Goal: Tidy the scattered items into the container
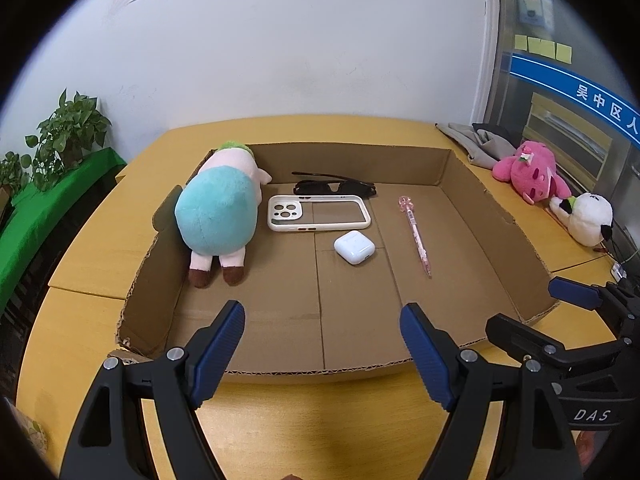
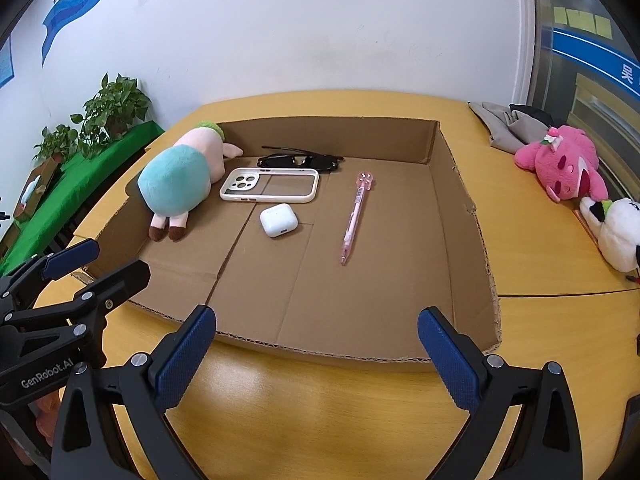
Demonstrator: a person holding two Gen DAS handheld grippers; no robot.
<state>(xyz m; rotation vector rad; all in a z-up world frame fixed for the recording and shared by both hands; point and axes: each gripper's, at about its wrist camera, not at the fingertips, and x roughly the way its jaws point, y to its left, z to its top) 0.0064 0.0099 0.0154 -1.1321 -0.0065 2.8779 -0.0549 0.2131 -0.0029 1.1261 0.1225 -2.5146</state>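
A shallow cardboard tray point(image 1: 496, 248) point(image 2: 460, 216) lies on the yellow table. Inside it lie a teal and pink plush toy point(image 1: 220, 212) point(image 2: 180, 176), black sunglasses point(image 1: 334, 188) point(image 2: 300, 159), a white phone case point(image 1: 318, 213) point(image 2: 270, 185), a white earbud case point(image 1: 354, 246) point(image 2: 279, 220) and a pink pen point(image 1: 416, 232) point(image 2: 355, 212). My left gripper point(image 1: 322, 332) is open and empty at the tray's near edge. My right gripper point(image 2: 316, 336) is open and empty at the near edge too. Each gripper shows in the other's view, the right one point(image 1: 560, 320) and the left one point(image 2: 76, 268).
A pink plush point(image 1: 528, 172) point(image 2: 564, 164), a white panda plush point(image 1: 588, 216) point(image 2: 616, 232) and grey cloth point(image 1: 476, 140) point(image 2: 508, 124) lie on the table to the right of the tray. Potted plants point(image 1: 68, 128) point(image 2: 108, 112) stand on a green-covered ledge at left. A white wall is behind.
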